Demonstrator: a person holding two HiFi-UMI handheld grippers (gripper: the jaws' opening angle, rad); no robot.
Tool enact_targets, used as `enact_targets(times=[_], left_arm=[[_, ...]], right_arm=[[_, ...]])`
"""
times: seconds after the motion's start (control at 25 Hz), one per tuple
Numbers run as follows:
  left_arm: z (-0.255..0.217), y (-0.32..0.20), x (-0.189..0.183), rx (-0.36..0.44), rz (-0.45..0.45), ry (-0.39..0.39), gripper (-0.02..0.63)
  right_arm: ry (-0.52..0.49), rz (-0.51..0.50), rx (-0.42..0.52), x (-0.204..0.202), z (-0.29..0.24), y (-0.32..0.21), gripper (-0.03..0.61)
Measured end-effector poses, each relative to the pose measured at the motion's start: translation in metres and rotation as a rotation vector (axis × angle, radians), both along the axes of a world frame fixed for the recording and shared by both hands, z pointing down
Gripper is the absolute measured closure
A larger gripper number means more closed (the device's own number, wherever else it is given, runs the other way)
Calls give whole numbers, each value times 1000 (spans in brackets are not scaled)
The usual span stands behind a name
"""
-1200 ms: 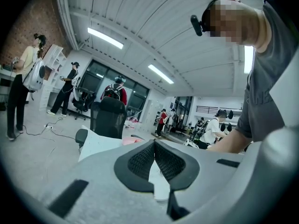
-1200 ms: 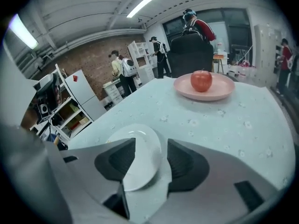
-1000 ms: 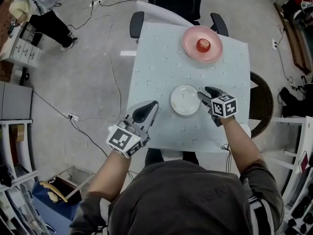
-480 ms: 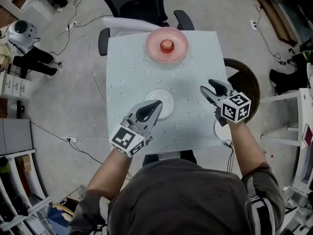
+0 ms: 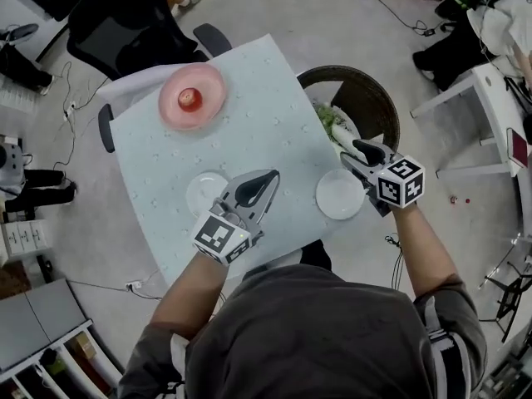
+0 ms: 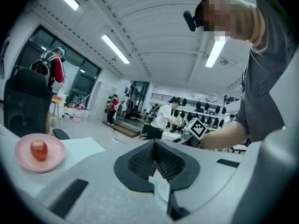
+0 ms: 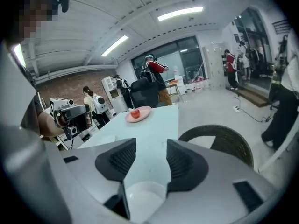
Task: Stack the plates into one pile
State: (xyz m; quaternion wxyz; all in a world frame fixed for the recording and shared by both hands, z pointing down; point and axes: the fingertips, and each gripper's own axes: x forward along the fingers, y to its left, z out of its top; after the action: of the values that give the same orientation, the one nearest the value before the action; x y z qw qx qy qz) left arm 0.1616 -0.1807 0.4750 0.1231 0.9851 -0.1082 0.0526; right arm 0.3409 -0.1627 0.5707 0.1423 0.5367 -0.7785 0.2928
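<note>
One pink plate (image 5: pixel 213 111) holds a red apple (image 5: pixel 190 99). Right of it, a smooth round white plate (image 5: pixel 204 193) lies on the pale dotted table (image 5: pixel 258 115). The left gripper (image 5: pixel 268 177) is closed and empty. A second white plate (image 5: pixel 337 198) sits just past the table's edge. Over it the right gripper (image 5: pixel 357 156) has its jaws wide apart, just narrowed a little, gripping nothing. Beyond is a dark woven basket (image 5: pixel 376 106).

A: Left gripper (image 5: pixel 268 181)?
B: Jaws together, roughly level, forearm (image 5: pixel 195 285) stretched forward.
A: Right gripper (image 5: pixel 351 151)?
B: Jaws apart, just closing a little, pads touching nothing. It tips downward, held further out.
</note>
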Motion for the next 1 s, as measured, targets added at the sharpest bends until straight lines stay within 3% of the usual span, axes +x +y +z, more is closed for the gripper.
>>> enact_targets(times=[0.2, 0.48, 0.72, 0.8, 1.0], left_arm=[[17, 22, 70, -12, 112, -20, 607], [43, 44, 130, -50, 203, -45, 607], [61, 53, 146, -80, 230, -64, 607], [63, 53, 147, -82, 230, -67, 607], [64, 48, 140, -93, 211, -62, 607]], right_arm=[[-39, 46, -117, 47, 54, 49, 385], [-269, 51, -317, 48, 134, 101, 385], [-326, 9, -385, 26, 170, 115, 425], [-331, 2, -387, 24, 171, 114, 465], [-301, -20, -374, 24, 157, 113, 494]])
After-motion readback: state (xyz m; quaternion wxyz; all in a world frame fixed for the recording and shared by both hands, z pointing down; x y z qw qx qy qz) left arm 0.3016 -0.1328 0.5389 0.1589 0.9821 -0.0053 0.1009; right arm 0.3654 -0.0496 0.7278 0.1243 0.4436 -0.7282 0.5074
